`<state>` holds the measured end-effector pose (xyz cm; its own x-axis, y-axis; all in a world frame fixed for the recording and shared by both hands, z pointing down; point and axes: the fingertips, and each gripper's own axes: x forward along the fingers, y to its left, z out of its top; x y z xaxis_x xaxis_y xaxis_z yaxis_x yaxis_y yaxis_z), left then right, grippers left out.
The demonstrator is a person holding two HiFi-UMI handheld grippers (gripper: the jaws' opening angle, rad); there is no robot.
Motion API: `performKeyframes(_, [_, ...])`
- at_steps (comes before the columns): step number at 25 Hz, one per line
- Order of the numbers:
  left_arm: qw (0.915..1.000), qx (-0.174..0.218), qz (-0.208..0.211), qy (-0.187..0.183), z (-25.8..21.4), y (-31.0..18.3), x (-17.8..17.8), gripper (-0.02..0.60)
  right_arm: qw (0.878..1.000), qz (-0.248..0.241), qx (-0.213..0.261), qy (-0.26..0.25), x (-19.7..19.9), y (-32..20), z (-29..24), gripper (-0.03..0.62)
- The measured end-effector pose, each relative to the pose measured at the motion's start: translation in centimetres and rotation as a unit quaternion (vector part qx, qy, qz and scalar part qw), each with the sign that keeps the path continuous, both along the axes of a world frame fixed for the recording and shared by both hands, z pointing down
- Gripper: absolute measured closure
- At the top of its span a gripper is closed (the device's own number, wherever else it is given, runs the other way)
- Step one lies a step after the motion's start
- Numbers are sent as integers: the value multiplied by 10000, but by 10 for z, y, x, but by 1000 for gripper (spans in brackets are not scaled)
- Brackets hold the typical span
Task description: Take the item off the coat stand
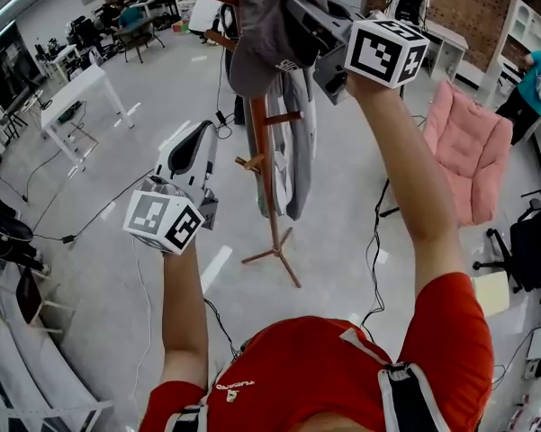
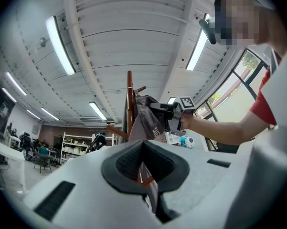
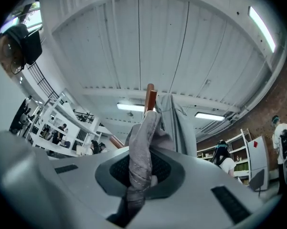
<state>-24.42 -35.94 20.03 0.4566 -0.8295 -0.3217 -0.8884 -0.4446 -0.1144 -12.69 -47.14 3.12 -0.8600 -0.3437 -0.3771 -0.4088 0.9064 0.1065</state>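
Observation:
A grey cap [image 1: 261,34] hangs at the top of the wooden coat stand [image 1: 266,165]. My right gripper [image 1: 299,18] is raised to it and shut on the cap. In the right gripper view the folded grey cap fabric [image 3: 141,149] is pinched between the pads of that gripper [image 3: 141,175], just in front of the stand's pole [image 3: 150,94]. My left gripper [image 1: 202,133] hangs lower, left of the stand, shut and holding nothing. The left gripper view looks past the left gripper [image 2: 143,162] up at the cap [image 2: 145,120] and the right gripper [image 2: 165,111].
A grey and white garment [image 1: 297,138] hangs on the stand below the cap. A pink armchair [image 1: 473,151] stands at the right and a white table [image 1: 79,90] at the far left. Cables run over the floor round the stand's feet [image 1: 275,257].

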Motion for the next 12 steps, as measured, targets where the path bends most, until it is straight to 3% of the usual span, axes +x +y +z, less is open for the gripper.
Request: performKeyframes(12, [9999, 75, -96, -39, -1, 5, 6, 572, 9958, 220, 682, -562, 39, 27, -52, 560])
